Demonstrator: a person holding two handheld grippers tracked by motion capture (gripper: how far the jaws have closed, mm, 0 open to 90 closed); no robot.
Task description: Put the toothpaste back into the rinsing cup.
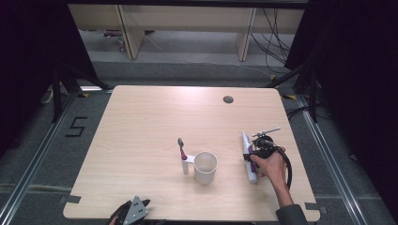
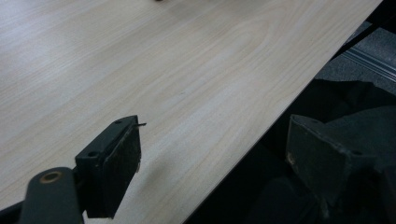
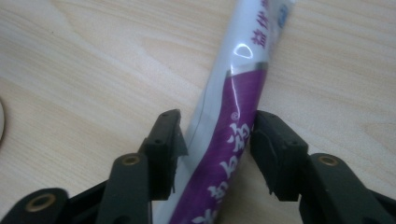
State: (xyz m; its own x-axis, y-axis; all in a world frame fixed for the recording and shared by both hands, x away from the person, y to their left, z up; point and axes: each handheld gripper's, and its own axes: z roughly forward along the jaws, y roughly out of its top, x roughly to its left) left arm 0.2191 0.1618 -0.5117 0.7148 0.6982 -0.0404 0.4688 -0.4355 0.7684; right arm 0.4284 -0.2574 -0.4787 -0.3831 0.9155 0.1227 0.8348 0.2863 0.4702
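Note:
A white and purple toothpaste tube [image 1: 247,143] [image 3: 238,93] lies flat on the wooden table [image 1: 155,117] at the right. My right gripper [image 1: 251,157] [image 3: 217,135] is down on it, with one jaw pressed against each side of the tube. A white cup [image 1: 205,167] stands upright near the table's middle front. A toothbrush [image 1: 182,150] with a dark head lies just left of the cup. My left gripper [image 1: 138,206] [image 2: 212,149] sits at the table's front edge, open and holding nothing; one jaw is over the wood, the other past the edge.
A round cable hole [image 1: 228,99] is set in the table's far right part. Beyond the table are a grey floor, wooden furniture legs and loose cables. Black curtains hang at both sides.

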